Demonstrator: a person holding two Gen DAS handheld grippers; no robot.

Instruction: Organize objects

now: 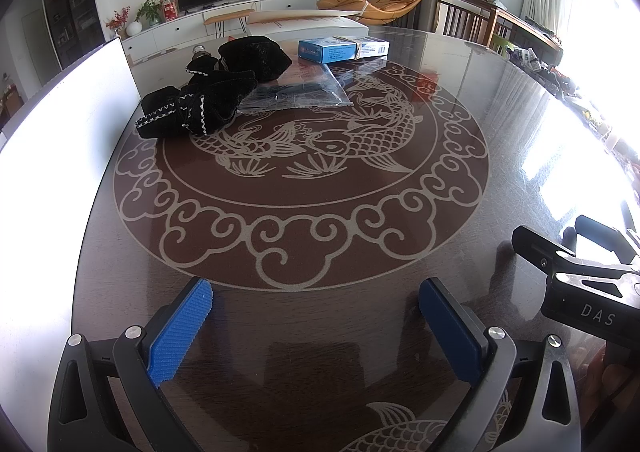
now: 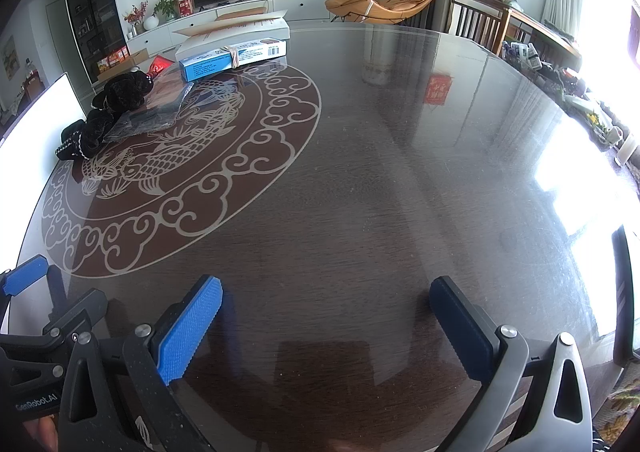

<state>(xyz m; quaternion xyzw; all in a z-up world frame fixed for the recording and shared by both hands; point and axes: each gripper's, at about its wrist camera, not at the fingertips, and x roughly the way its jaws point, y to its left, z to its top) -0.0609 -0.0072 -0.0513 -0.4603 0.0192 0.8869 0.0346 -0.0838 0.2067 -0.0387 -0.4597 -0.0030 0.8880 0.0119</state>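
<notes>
Glassy bench (image 1: 500, 140) is lying bare under both wide-spread, empty grippers (image 1: 316, 316) (image 2: 326, 316), so the plastic bag (image 1: 296, 94) upper left is risking sliding away.

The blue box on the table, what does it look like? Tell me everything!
The blue box is a long, flat carton, apparently cardboard, blue with a white end carrying a barcode and small print too tiny to read. A tan band wraps its middle. It lies flat at the far side of the table, in front of a bigger white box.

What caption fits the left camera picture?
Open left gripper over the fish-patterned table, facing black shoes and a blue box.
</notes>
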